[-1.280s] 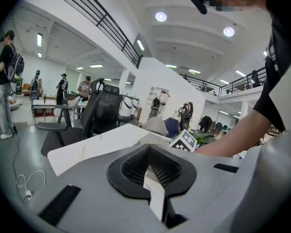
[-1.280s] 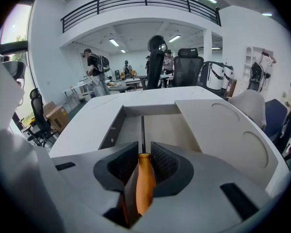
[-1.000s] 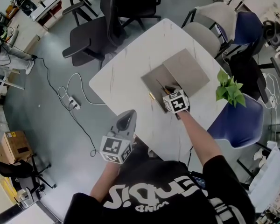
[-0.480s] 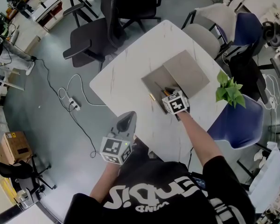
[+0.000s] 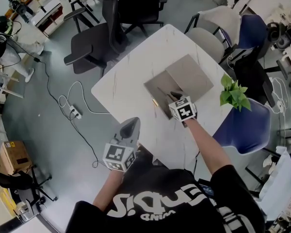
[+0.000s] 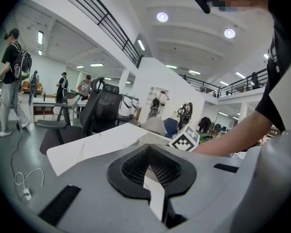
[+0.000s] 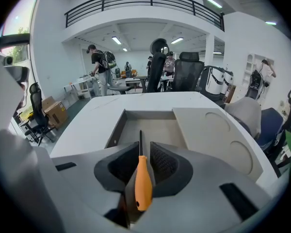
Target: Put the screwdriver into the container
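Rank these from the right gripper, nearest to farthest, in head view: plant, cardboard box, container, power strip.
From the right gripper, in the head view:
1. container: right at the jaws, on the table.
2. plant: to the right, past the table edge.
3. power strip: on the floor, left of the table.
4. cardboard box: on the floor, far lower left.

The screwdriver (image 7: pixel 142 183) has a glossy plastic handle. The container (image 7: pixel 157 127) looks matt, perhaps cardboard; the table (image 7: pixel 87 118) smooth, faintly veined.

Left gripper (image 6: pixel 148 161) closed, right gripper (image 7: pixel 140 154) clenched.
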Demonstrator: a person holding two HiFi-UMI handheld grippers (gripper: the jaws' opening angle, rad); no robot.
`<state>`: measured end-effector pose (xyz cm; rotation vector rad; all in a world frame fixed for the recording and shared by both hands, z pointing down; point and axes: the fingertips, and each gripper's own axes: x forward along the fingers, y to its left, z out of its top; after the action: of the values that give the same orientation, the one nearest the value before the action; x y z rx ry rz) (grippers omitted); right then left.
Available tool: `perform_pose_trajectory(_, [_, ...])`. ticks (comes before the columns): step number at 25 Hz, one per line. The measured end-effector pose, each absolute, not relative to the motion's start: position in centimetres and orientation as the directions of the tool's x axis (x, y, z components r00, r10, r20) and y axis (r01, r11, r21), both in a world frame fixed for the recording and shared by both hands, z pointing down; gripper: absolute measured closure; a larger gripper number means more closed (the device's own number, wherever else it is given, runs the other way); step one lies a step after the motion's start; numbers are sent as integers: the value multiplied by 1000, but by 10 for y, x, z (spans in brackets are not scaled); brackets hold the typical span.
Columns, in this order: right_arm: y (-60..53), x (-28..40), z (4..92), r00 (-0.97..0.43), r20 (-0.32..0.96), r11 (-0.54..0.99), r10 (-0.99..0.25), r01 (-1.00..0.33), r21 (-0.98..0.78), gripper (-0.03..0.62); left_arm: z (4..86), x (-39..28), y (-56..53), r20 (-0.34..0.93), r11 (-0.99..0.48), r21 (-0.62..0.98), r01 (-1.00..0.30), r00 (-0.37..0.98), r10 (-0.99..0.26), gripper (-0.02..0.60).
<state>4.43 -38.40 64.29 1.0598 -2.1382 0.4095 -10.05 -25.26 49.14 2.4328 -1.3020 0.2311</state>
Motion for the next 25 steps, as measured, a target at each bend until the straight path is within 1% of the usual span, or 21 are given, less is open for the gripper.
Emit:
perform_pose_trajectory(4, [-378,46,612,-428,669,613,-608,-789,52,568,486,-96,-248,299,-515,246,-821,570,-766,568])
perform_pose_trajectory(6, [-373,47,596,-443,642,609,-626,-791,48,576,483,-93,-246,291,-519,244,-819,572,-767,568])
perform_pose_trajectory(11, [-357,52,549,-483,548,586,-682,-810,14,579,475,-87,-238,273,-530,236,-815,579,-768,568])
perform_pose_trajectory(17, [-317,58,485,-520,382,552,-764,-833,-29,579,467,-83,-228,259,-539,224,-812,583,-770,568])
perform_pose_trajectory(25, [-257,75,455,-507,238,489,-829,-862,-134,579,459,-73,-219,239,-557,221,-800,598,-765,568])
